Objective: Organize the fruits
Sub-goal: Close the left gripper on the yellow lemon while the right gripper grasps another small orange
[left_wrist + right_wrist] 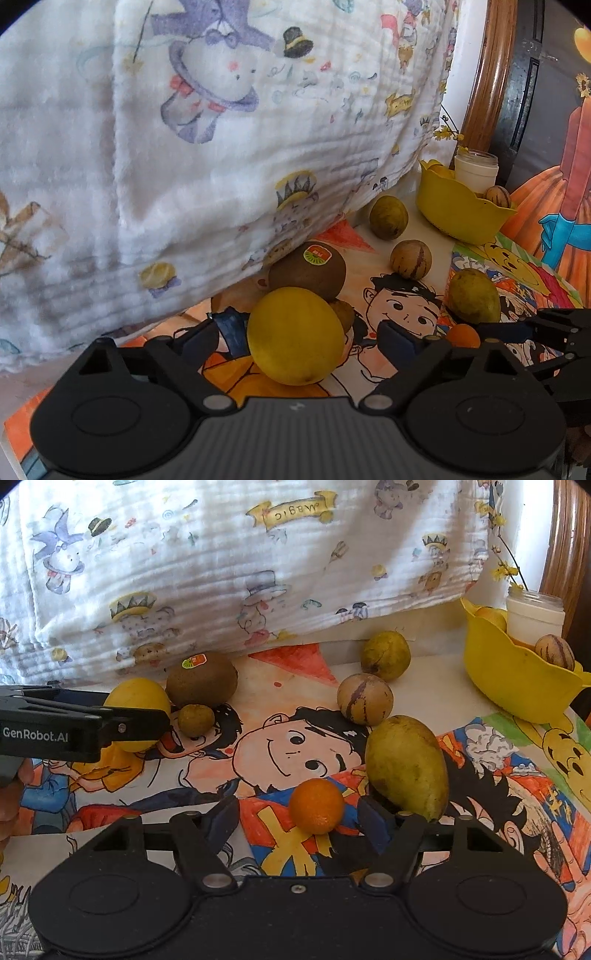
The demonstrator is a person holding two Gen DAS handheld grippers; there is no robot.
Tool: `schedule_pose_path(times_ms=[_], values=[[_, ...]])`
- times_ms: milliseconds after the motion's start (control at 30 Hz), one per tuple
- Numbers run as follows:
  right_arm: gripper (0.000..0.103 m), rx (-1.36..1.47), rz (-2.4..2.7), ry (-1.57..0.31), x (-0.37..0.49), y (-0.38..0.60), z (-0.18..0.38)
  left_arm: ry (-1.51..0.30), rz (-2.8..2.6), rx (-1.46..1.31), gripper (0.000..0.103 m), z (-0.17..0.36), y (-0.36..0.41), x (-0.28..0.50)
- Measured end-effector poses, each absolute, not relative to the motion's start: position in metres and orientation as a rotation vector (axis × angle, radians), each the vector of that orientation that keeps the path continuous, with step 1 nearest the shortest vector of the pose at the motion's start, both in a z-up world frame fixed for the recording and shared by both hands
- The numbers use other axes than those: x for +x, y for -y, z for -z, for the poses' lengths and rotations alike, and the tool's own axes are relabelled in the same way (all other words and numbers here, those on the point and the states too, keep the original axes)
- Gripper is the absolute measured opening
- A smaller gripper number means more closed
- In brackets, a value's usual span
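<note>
Left gripper [295, 338] stands with jaws wide around the yellow lemon [294, 336], pads clear of it, the kiwi [308, 271] just behind. Right gripper [297, 818] straddles the small orange [317, 805], jaws half spread, not gripping, beside the green mango [406, 766]; yellow basket [517, 679] waits far right

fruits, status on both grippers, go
Left gripper open around yellow fruit. Right gripper open around small orange. Green mango crowds right finger.
</note>
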State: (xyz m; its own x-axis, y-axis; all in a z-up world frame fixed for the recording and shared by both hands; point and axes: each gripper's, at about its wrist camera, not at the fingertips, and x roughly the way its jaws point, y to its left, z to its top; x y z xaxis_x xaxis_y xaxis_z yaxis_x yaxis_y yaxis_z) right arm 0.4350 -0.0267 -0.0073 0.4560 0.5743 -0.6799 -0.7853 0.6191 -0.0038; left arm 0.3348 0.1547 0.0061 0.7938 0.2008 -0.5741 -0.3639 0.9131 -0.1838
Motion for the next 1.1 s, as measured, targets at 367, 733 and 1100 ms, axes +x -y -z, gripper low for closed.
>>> schedule_pose_path(times_ms=[367,733,1100], values=[[0.06,-0.295,-0.878,-0.706,0.4373,0.0254,0.0109,-0.59,-0.309,-0.328,0.078,-0.0037,-0.1615,0.3357],[0.041,-0.273,-0.846,-0.711,0.4398,0.0254,0.0108,-0.607,-0.3,-0.358,0.061,-0.0001,-0.1643,0.3369],[0.034,-0.285,-0.842,-0.708,0.4369,0.0246,0.0101,-0.611,-0.308,-0.371,0.061,-0.0013,-0.1631,0.3346]])
